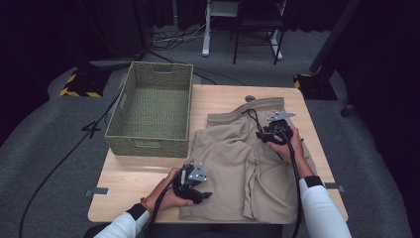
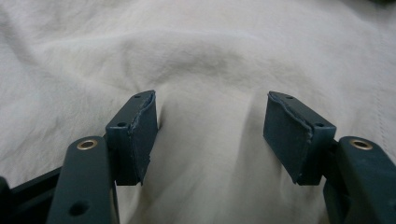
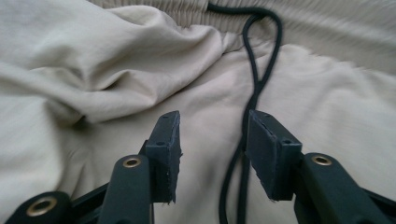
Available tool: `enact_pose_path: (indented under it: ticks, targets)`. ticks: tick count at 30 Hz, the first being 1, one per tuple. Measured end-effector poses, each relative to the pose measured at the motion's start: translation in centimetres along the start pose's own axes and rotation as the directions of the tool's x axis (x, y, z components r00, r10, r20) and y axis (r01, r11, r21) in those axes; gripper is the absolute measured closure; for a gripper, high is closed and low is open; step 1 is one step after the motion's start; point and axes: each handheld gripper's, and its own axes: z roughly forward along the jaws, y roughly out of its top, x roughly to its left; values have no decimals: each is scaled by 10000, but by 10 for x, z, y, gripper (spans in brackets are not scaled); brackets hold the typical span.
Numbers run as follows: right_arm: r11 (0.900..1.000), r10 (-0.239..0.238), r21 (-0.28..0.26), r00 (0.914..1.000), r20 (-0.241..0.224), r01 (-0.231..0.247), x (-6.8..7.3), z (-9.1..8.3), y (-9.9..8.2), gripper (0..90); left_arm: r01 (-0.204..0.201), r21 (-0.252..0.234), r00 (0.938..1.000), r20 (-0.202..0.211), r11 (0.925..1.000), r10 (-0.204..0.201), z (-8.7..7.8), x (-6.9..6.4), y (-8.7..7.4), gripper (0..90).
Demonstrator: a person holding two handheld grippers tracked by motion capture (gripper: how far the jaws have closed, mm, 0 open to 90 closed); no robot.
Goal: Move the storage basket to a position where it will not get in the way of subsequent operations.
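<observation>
While spread flat across the desk (image 1: 148, 178) for folding, right of the wicker basket (image 1: 153, 106), tan shorts (image 1: 237, 168); waistband far, black drawstring (image 3: 254, 84) trailing; left gripper (image 2: 210, 126) low at the near left hem, jaws wide, pressed into cloth, nothing pinched; right gripper (image 3: 212, 144) near the waistband, jaws narrower, beside the drawstring, gripping nothing; both forearms angled inward.

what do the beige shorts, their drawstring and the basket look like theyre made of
Shorts: thin matte woven fabric, probably cotton or a blend, judging by its soft creases and folds. Drawstring: a round black cord, likely braided synthetic, though blur hides the texture. Basket: greenish woven fibre, perhaps paper rope or seagrass, given its visibly ribbed weave.
</observation>
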Motion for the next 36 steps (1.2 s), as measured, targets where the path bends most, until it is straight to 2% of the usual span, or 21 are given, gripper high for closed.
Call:
enact_pose_path:
  ticks: [2, 5, 9, 12, 13, 15, 20, 21, 23, 25, 27, 29, 31, 33, 34, 36]
  targets:
    - [9998, 150, 121, 9999, 19, -150, 0, 11, 0, 551, 45, -8, 9996, 266, 10000, -45, -1, -3, -1, 358]
    - [9988, 179, 451, 9997, 137, -185, 0, 21, -1, 544, -150, -15, 9990, 423, 9999, 150, -1, -10, -2, 360]
    - [9956, 455, 792, 9974, 568, -499, -6, 26, -8, 543, -257, 78, 9972, 705, 9996, 251, -2, -17, -2, 365]
    - [9924, 992, 681, 9938, 510, -1025, -15, 24, -13, 545, -442, 169, 9970, 639, 9989, 430, -4, -19, -3, 379]
    - [9911, 1121, 662, 9922, 544, -1156, -19, 23, -14, 545, -441, 215, 9965, 727, 9988, 425, -5, -17, -3, 388]
    - [9879, 1355, 641, 9872, 836, -1410, -27, 21, -17, 548, -182, 111, 9961, 864, 9998, 172, -6, -12, -5, 410]
    - [9730, 2048, 735, 9653, 1620, -2188, -45, 15, -22, 542, -35, 163, 9941, 1084, 9999, 17, -11, -7, -9, 425]
    - [9703, 2129, 788, 9620, 1710, -2287, -46, 15, -21, 534, 73, 184, 9919, 1267, 9998, -95, -12, -8, -10, 423]
    - [9731, 1922, 918, 9643, 1821, -2113, -45, 15, -19, 516, -105, 194, 9851, 1720, 9998, 70, -11, -12, -9, 423]
    - [9715, 2028, 929, 9673, 1521, -2183, -42, 16, -17, 490, -518, 226, 9785, 2009, 9984, 462, -9, -19, -7, 416]
    - [9746, 1945, 864, 9720, 1321, -2068, -37, 15, -14, 478, -678, 305, 9824, 1762, 9972, 614, -7, -25, -4, 382]
    - [9794, 1901, 571, 9797, 636, -1937, -31, 9, -11, 462, -601, 280, 9823, 1795, 9978, 541, -7, -25, -3, 367]
    - [9875, 1530, 342, 9881, 182, -1536, -23, 3, -10, 459, -354, 147, 9897, 1390, 9993, 330, -7, -22, -3, 330]
    - [9924, 1198, 336, 9922, -356, -1187, -14, -2, -11, 452, 257, -120, 9941, 1059, 9996, -243, -8, -18, -3, 288]
    - [9946, 1004, 321, 9933, -576, -987, -9, -4, -12, 452, 400, -308, 9959, 829, 9987, -373, -9, -16, -3, 287]
    - [9981, 514, 400, 9939, -978, -477, 2, -12, -16, 434, 432, -398, 9985, 367, 9983, -417, -9, -14, -2, 240]
